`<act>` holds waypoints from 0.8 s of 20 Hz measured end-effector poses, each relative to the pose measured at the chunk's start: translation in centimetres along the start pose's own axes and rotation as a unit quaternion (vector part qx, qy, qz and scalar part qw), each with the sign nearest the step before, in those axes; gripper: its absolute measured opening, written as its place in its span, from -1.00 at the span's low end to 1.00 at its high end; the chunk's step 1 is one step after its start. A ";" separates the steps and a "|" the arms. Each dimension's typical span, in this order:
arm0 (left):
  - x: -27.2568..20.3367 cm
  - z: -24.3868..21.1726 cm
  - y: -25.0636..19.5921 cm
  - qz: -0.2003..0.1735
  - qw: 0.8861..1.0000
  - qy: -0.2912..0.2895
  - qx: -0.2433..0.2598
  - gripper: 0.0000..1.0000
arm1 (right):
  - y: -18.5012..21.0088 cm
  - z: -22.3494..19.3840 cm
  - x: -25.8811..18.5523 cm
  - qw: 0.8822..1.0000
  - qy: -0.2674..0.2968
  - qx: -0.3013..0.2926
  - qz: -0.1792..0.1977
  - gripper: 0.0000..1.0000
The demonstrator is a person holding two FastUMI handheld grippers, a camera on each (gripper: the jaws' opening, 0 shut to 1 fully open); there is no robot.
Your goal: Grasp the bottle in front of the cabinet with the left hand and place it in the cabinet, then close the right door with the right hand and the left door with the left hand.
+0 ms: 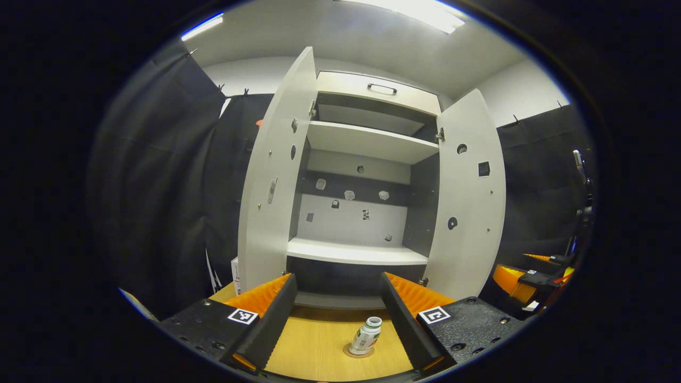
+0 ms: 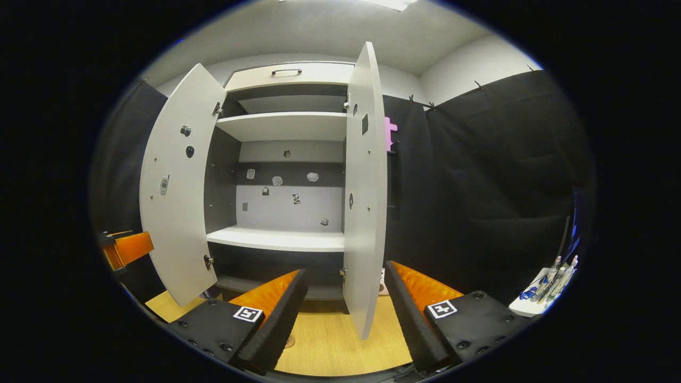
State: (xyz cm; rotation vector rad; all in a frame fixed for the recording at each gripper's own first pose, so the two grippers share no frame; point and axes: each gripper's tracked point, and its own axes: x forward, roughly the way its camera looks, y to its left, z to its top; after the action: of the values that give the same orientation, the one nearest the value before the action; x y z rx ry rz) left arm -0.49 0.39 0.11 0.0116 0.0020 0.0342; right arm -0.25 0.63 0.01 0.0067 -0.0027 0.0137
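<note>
Your left gripper [image 1: 338, 319] is open, its 2 fingers apart on either side of the bottle [image 1: 365, 335]; the bottle stands on the table [image 1: 319, 340] before the cabinet [image 1: 367, 143]; your right gripper [image 2: 343, 314] is open too, facing the right door [image 2: 364, 202]; both doors stand open.

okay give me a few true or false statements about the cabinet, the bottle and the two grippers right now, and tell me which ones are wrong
1. Both cabinet doors, the left door and the right door, stand open. True.
2. The bottle sits on a cabinet shelf. False: it stands on the wooden table in front of the cabinet.
3. The left hand-held gripper is open, with the bottle between its fingers but not touched. True.
4. The right hand-held gripper is clamped on the right door. False: it is open, and the door's edge stands between its fingers, unpressed.
</note>
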 end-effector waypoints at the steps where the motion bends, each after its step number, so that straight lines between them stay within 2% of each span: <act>1: -0.1 0.0 0.0 0.001 1.000 0.001 0.002 0.89 | 0.1 0.0 0.0 1.000 0.000 0.000 0.001 0.93; 9: 0.8 -2.5 -1.7 -0.020 1.000 0.017 -0.001 0.89 | -0.6 0.0 -0.5 1.000 0.002 -0.013 -0.008 0.92; 13: 2.5 -5.7 -3.7 -0.045 0.998 0.031 0.009 0.89 | -1.6 0.0 -0.9 0.999 0.005 -0.024 -0.022 0.92; 16: 4.2 -8.6 -5.5 -0.066 0.997 0.048 -0.006 0.89 | -2.7 0.0 -1.1 0.999 0.007 -0.033 -0.038 0.92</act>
State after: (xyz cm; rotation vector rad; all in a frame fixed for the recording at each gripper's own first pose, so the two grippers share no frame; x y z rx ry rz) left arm 3.91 -4.91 -8.60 -0.0016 0.0989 -0.0967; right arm -1.32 -2.10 -0.03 -0.0594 0.0109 -0.0616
